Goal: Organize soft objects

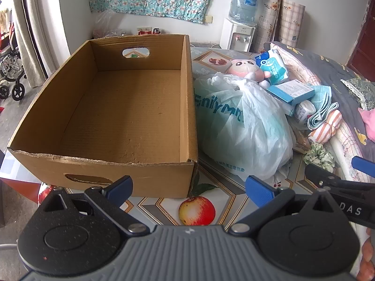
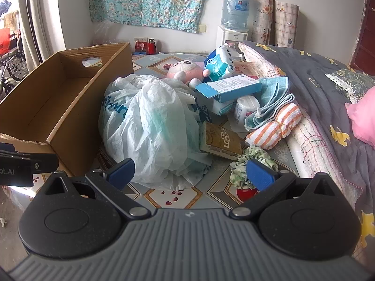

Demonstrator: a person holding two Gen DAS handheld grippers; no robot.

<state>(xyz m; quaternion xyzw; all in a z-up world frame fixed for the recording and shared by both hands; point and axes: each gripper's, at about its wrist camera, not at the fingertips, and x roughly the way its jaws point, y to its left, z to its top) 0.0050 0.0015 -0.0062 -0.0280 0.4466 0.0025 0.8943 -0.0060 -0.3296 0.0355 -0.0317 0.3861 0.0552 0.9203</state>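
An empty cardboard box [image 1: 121,117] [image 2: 58,107] stands on the patterned table at the left. Beside it lies a stuffed white plastic bag [image 1: 239,126] [image 2: 154,128]. Behind the bag are a pink plush toy [image 1: 243,69] [image 2: 185,69], a folded light-blue towel [image 1: 321,107] [image 2: 271,103], an orange-striped cloth roll [image 1: 325,126] [image 2: 276,126] and a green floral scrunchie [image 1: 320,155] [image 2: 253,161]. My left gripper [image 1: 188,189] is open in front of the box's near corner. My right gripper [image 2: 189,172] is open just before the bag and scrunchie, holding nothing.
Blue cartons [image 2: 228,87], a blue tissue pack [image 2: 219,64], a white jar [image 2: 246,107] and a tan carton [image 2: 221,140] lie among the soft things. A grey quilt [image 2: 323,98] is heaped at right. A water dispenser [image 1: 240,23] stands by the far wall.
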